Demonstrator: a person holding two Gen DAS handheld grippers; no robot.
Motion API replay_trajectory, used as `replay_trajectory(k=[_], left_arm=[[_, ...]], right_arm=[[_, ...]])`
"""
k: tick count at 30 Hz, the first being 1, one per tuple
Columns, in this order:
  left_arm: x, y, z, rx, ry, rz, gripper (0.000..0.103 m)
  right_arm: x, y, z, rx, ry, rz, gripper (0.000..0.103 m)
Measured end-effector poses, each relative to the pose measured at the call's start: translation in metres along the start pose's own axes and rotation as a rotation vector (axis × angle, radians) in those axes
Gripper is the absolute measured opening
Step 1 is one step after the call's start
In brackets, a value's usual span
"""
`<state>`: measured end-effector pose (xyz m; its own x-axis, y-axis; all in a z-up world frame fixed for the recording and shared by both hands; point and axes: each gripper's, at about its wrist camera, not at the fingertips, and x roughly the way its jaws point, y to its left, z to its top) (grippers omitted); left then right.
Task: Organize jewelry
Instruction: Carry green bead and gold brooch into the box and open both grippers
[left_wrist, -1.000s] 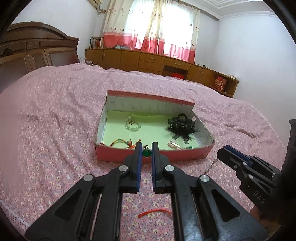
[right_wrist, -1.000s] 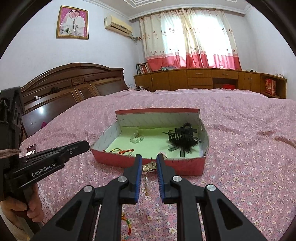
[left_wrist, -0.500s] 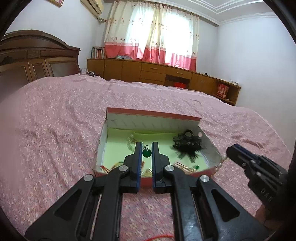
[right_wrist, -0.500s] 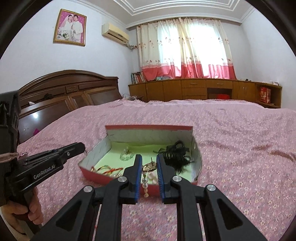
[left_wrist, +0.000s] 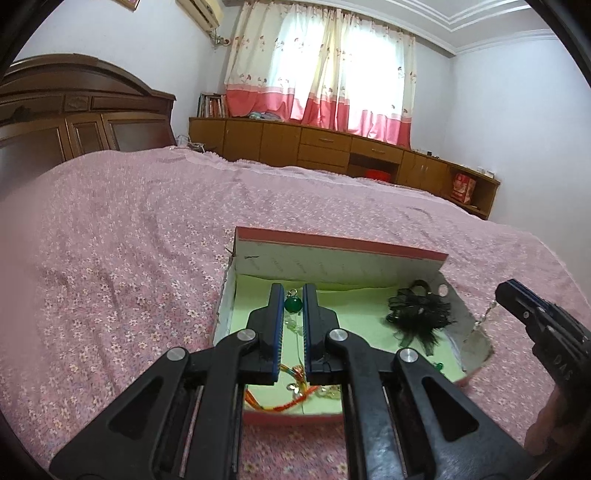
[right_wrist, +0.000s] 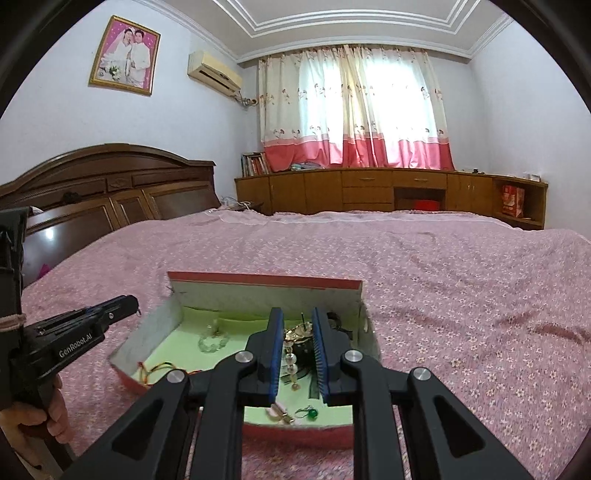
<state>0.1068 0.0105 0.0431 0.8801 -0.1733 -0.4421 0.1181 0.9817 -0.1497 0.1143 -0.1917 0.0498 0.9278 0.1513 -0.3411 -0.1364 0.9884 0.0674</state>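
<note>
Both wrist views look forward and slightly down along their own fingers, close above the red box (left_wrist: 332, 254) (right_wrist: 258, 280) on the bed; both share box, bed, curtains.

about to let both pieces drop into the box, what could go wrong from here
The left claw grips a green pendant above the clear bead bracelet and red cords; dropped here, it may tangle with them.

The right claw's gold beaded earring dangles over the black feather clip, where it could snag.

Both claws crowd the red box, so either could bump its wall.
</note>
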Motion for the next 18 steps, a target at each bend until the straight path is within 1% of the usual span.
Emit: replay_trajectory(k=[6,12,15,18], left_arm=[[0.026,0.002,-0.006,0.007,0.062,0.009,0.001],[0.045,0.001,-0.016,0.026,0.138,0.011,0.001],[0.054,0.002,-0.021,0.02,0.188,0.011,0.001],[0.056,0.003,-0.022,0.014,0.202,0.014,0.001]], right_arm=[[0.025,-0.01,-0.013,0.013,0.082,-0.034,0.018],[0.045,-0.018,-0.023,0.037,0.158,-0.042,0.018],[0.054,-0.021,-0.026,0.047,0.203,-0.043,0.018],[0.063,-0.026,-0.028,0.073,0.247,-0.044,0.018]])
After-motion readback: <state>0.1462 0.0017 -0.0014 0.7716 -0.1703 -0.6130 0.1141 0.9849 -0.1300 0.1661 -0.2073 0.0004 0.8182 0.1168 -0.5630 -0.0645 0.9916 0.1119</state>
